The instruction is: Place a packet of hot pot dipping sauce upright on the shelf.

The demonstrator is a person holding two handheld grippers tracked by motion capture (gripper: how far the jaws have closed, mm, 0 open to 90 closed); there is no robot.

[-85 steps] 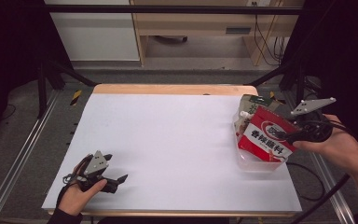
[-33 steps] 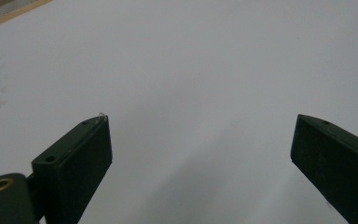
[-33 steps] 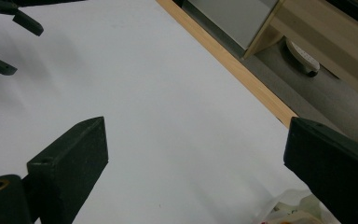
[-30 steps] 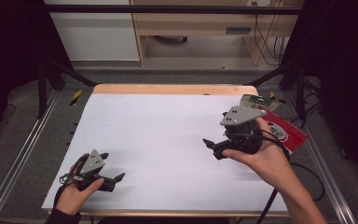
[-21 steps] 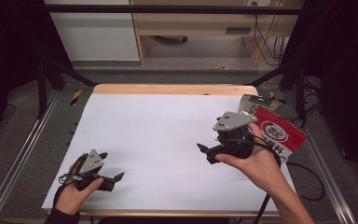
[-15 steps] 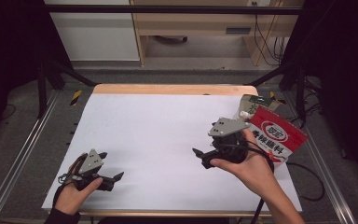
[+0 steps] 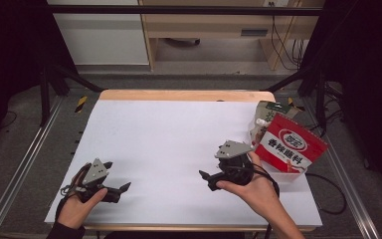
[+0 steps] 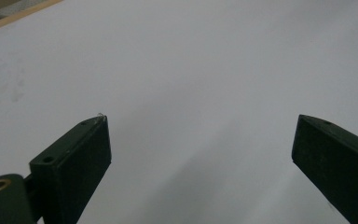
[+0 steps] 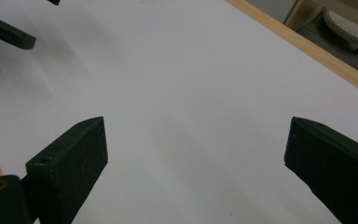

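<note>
Right gripper [image 7: 210, 180]: I held it low over the white surface [image 7: 179, 139], jaws spread wide, nothing between them.
Left gripper [image 7: 120, 189]: I rested it near the front left corner, jaws spread, empty.
Red bag [image 7: 293, 147]: it stood at the surface's right edge, just beside my right hand [image 7: 258, 186].

You face a white-topped table [image 7: 179, 144] with a wooden far edge. At its right edge stands a red snack bag [image 7: 294, 147], touching a green packet [image 7: 268, 112] behind it.
</note>
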